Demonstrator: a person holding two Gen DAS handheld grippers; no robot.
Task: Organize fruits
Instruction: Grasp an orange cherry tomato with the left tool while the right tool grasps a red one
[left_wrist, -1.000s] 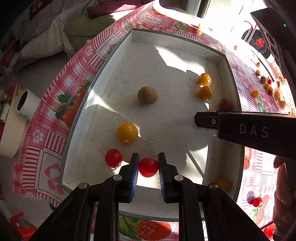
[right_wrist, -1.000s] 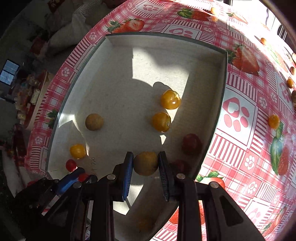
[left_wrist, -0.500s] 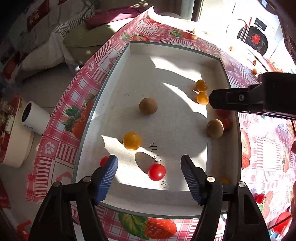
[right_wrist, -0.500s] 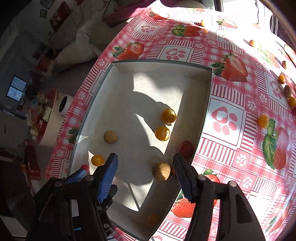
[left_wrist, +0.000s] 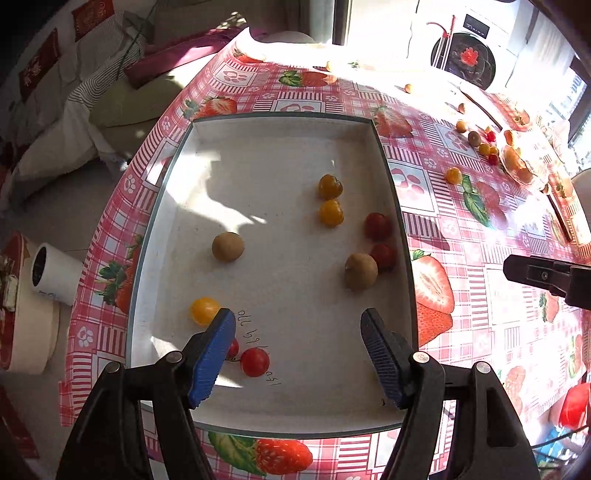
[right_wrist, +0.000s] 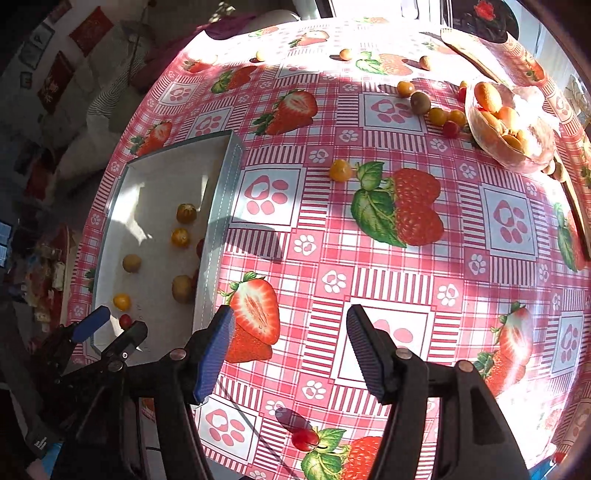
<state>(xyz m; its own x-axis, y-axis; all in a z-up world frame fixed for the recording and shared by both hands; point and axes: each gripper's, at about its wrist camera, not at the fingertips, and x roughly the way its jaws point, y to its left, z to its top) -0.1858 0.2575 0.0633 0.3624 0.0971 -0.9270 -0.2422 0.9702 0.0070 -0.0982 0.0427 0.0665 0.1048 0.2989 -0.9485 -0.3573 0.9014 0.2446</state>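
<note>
Holding my left gripper (left_wrist: 297, 334) over the white tray (left_wrist: 280, 122), I have its jaws wide apart and empty, a red tomato (left_wrist: 254, 362) lying on the tray floor below. My right gripper (right_wrist: 290, 336) hangs open and empty over the tablecloth (right_wrist: 369, 258), beside the tray. More fruit lies loose near a bowl (right_wrist: 509, 122) at the far side.

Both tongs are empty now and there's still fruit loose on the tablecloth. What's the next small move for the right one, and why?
Probably carry the right tongs forward to the lone orange fruit by the printed strawberry leaf and straddle it. The tongs are open with nothing between them, over bare tablecloth, and that fruit sits apart from the others, nearer than the cluster by the bowl. The tray lies just to its left.
</note>
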